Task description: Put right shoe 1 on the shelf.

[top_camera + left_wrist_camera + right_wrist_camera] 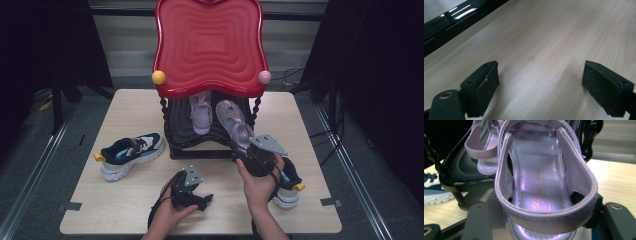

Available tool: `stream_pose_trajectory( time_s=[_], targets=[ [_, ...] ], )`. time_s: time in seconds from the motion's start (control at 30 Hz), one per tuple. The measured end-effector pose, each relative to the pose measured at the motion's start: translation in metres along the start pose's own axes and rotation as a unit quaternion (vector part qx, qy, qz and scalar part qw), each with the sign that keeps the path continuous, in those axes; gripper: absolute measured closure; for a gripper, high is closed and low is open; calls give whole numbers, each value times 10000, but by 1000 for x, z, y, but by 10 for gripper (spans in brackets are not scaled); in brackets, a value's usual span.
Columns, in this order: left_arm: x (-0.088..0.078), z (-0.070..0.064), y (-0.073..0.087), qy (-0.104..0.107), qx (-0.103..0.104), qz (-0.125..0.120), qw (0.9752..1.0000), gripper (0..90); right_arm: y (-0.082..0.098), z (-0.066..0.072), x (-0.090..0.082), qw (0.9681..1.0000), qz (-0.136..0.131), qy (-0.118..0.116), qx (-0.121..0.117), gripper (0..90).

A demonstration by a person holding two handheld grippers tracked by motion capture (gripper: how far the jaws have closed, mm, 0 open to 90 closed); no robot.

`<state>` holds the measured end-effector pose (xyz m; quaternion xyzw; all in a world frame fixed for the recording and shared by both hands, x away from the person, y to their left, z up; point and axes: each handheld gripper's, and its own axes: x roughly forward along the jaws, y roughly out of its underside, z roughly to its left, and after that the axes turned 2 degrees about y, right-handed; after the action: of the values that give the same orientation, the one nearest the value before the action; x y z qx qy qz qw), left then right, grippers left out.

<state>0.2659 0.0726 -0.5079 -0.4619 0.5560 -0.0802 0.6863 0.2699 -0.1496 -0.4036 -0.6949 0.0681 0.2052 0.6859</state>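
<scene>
Here, right hand-held gripper (250, 150) clamped on purple sandal (234, 125) heel

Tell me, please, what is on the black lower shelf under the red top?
One purple sandal lies on the black shelf. A second sandal reaches over its front edge, its heel held by the right gripper. The red top covers the shelf's back part.

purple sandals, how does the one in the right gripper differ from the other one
The held sandal is clamped at its heel by the right gripper and juts off the rack's black lower shelf toward the person; the other sandal lies free, fully on it. Both are shiny purple with straps.
</scene>
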Motion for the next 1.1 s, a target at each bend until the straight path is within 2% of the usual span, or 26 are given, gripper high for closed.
stream_pose_trajectory(
  time_s=[0.13,0.33,0.43,0.57,0.7,0.97,1.1],
  targets=[
    [0,0,0,1,1,1,10000,136,-1,4,9,9998,-107,81,125,377],
    [0,0,0,-3,-15,8,10000,136,-5,11,22,9994,-217,238,120,376],
    [0,-1,0,6,-38,6,10000,136,-6,14,28,9986,-292,431,63,377],
    [0,-1,0,10,-36,-1,10000,136,-6,12,37,9983,-324,444,202,376],
    [0,0,0,9,-35,1,10000,136,-8,13,45,9977,-360,551,177,376],
    [0,-1,0,0,-38,-7,10000,136,-14,25,58,9965,-465,664,203,376],
    [0,-1,0,1,-37,-8,10000,136,-16,28,63,9952,-451,826,259,376]
  ],
)
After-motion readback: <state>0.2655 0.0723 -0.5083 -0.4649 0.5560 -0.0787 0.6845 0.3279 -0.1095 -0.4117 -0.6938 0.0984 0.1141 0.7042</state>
